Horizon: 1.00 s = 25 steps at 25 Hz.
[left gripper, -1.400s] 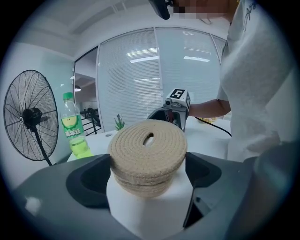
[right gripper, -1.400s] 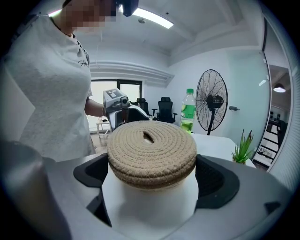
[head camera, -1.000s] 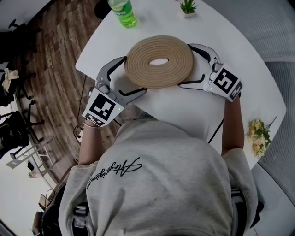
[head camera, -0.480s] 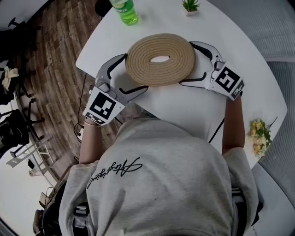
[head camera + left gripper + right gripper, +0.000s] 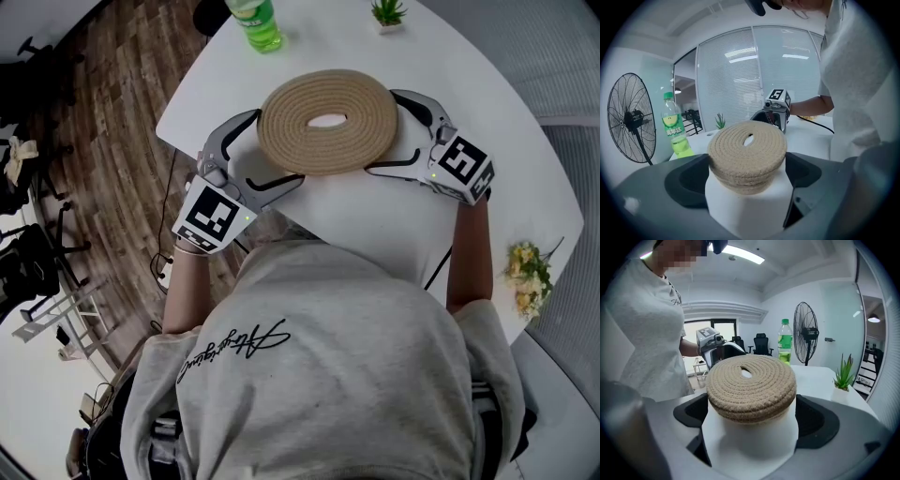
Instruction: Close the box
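Observation:
A round white box (image 5: 746,208) stands on the white table (image 5: 370,220), and a coiled rope lid (image 5: 326,122) with an oval hole lies flat on top of it. In the head view the lid hides the box body. My left gripper (image 5: 275,150) reaches in from the left; its jaws stand wide, with the box body filling the gap and touching both pads. My right gripper (image 5: 379,131) comes from the right and holds the box (image 5: 750,441) the same way. Each gripper view shows the lid (image 5: 751,384) just above the jaws, with the other gripper behind.
A green bottle (image 5: 251,21) and a small potted plant (image 5: 385,13) stand at the table's far side. Yellow flowers (image 5: 525,277) lie at the right edge. The table edge runs close by my left gripper. A standing fan (image 5: 630,117) is off the table.
The box, lid and both grippers have drifted very slightly to the right in the head view. The grips look the same.

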Each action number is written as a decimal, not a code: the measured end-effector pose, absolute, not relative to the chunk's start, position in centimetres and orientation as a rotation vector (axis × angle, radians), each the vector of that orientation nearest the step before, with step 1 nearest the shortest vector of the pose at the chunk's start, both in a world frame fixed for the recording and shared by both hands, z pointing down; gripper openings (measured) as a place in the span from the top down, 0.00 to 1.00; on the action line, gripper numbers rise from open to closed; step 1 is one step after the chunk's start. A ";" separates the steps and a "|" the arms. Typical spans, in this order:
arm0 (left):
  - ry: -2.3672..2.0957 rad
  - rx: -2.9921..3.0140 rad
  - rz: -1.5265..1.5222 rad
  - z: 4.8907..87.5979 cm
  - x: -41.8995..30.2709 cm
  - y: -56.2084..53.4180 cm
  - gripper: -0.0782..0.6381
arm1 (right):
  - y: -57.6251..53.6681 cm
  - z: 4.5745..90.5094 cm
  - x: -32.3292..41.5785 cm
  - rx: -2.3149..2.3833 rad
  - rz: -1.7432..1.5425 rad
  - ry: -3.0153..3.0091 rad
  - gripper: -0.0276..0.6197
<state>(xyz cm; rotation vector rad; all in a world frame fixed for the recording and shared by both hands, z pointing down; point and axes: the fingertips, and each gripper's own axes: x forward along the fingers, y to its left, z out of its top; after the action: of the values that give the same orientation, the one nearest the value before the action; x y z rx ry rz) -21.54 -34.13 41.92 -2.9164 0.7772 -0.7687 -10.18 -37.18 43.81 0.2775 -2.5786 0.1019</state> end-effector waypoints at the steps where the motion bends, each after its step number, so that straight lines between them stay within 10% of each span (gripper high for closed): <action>1: 0.776 -2.919 -0.763 41.9 -21.6 -34.1 0.20 | -37.2 43.9 -10.1 0.300 0.118 -2.588 0.05; 25: 0.866 -2.995 -0.595 40.7 -22.9 -33.0 0.20 | -35.0 43.9 -7.8 0.718 0.349 -2.673 0.07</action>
<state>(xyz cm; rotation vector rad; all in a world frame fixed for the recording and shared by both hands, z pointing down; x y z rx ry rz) -22.89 -32.99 40.73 -2.9948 0.8661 -0.5949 -7.77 -35.05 43.85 0.7179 -2.6726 0.3491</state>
